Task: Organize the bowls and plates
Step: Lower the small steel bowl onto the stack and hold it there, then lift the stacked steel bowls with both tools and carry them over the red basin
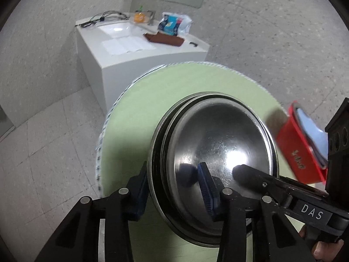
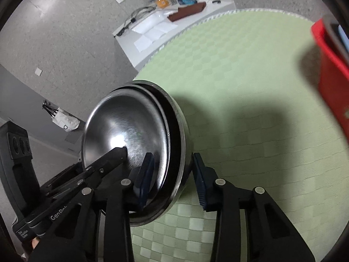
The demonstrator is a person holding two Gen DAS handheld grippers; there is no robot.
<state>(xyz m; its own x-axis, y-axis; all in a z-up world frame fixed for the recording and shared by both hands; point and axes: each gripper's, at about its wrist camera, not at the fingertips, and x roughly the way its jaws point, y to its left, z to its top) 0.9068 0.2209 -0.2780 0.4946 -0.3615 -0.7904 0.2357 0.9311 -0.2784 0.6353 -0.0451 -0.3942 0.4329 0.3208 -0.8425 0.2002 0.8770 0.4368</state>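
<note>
Silver steel bowls (image 1: 218, 144) on a pale-green checkered tablecloth (image 2: 250, 83); red box (image 1: 298, 150).

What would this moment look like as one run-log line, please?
left gripper: straddling stacked steel bowls rim | right gripper: same | table: green cloth

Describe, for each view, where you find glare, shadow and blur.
Left wrist: glare on the steel bowls; red container motion-blurred. Right wrist: glare on the bowls; dark shadows cross the green tablecloth; red container blurred.

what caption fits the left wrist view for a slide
Both grippers, left gripper and right gripper, straddle the rim of nested steel bowls over a green tablecloth.
</note>
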